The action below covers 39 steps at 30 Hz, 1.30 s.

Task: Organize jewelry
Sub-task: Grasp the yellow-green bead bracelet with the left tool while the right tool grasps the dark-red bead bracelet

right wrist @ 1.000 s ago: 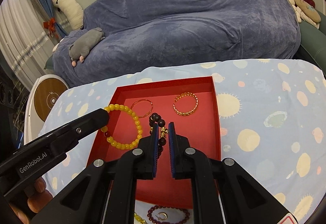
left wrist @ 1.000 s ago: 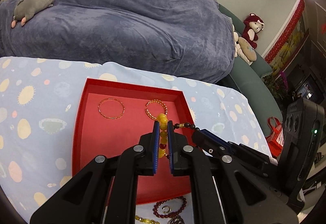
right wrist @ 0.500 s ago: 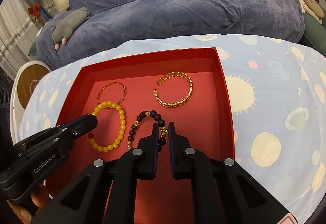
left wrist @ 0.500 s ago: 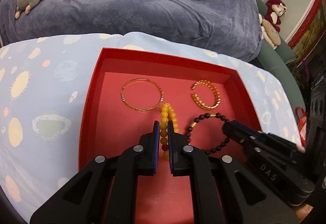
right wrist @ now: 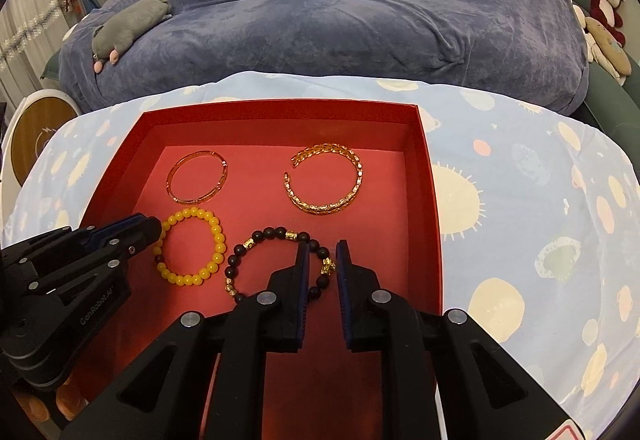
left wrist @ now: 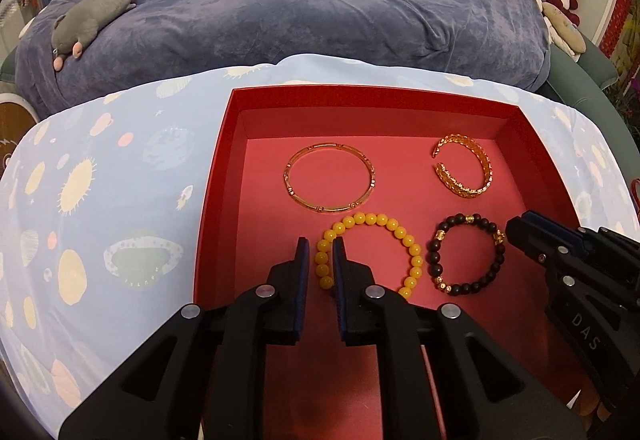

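Red tray (left wrist: 216, 200) on the desk holds a 2x2 grid: thin gold bangle (left wrist: 330, 178) far left, gold cuff (left wrist: 464, 170) far right, yellow bead bracelet (left wrist: 370, 252) near left, dark bead bracelet (right wrist: 280, 264) near right.

Left tool (left wrist: 320, 252) slightly spread, straddling the yellow beads. Right tool (right wrist: 322, 256) likewise spread around the dark strand. Both bracelets lie flat, so this looks like release, spaced to avoid tangling.

Four bracelets are lying flat in shallow red cardboard tray (left wrist: 218, 200): thin gold bangle (left wrist: 330, 179) and open gold chain cuff (left wrist: 464, 170) at back, yellow bead bracelet (left wrist: 404, 236) and dark bead bracelet with gold charms (left wrist: 466, 254) in front.
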{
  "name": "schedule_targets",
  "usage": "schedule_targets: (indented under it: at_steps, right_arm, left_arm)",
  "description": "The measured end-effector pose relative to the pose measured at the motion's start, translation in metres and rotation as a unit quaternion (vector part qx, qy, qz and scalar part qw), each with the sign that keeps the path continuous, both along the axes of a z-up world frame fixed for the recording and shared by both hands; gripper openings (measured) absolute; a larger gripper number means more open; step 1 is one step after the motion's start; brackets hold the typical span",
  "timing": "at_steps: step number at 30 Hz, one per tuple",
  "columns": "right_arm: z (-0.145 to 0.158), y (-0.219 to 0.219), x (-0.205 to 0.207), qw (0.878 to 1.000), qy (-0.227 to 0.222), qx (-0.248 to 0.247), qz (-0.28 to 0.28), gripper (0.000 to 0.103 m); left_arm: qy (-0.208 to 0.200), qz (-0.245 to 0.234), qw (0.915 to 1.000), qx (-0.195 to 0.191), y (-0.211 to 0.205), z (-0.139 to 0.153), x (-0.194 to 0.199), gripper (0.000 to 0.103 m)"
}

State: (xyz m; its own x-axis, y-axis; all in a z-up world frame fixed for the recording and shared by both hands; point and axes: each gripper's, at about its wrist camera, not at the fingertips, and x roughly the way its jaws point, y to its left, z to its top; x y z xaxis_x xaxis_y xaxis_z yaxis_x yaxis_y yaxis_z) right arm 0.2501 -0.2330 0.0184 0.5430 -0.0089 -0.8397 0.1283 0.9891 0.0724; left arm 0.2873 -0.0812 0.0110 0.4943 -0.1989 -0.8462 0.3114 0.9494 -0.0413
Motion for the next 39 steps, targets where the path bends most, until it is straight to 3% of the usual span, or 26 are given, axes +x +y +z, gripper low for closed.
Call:
schedule_targets:
  at_steps: [1,3,12,23,28,39]
  right_arm:
    - [0.001,-0.001,-0.001,1.0,-0.003,0.002,-0.002,0.017]
    - [0.005,-0.003,-0.005,1.0,-0.01,0.004,-0.005,0.018]
    - [0.035,-0.005,-0.032,0.999,-0.034,0.021,-0.012,0.018]
    - [0.064,0.006,-0.118,0.998,-0.049,0.027,-0.01,0.019]
    - [0.058,0.011,-0.161,0.998,-0.031,0.049,-0.021,0.019]
    - [0.01,0.022,-0.229,0.995,0.023,0.076,-0.056,0.019]
  left_arm:
    - [-0.006,0.002,1.0,0.004,-0.001,0.002,-0.001,0.027]
    - [-0.019,0.011,0.9997,0.005,0.0,0.007,-0.004,0.04]
    - [-0.037,0.024,0.999,-0.007,0.015,0.037,-0.023,0.04]
    - [-0.045,0.045,0.9979,-0.006,0.061,0.057,-0.103,0.04]
    - [-0.018,0.058,0.9981,-0.007,0.083,0.043,-0.142,0.04]
    - [0.024,0.076,0.9967,-0.011,0.099,0.002,-0.21,0.04]
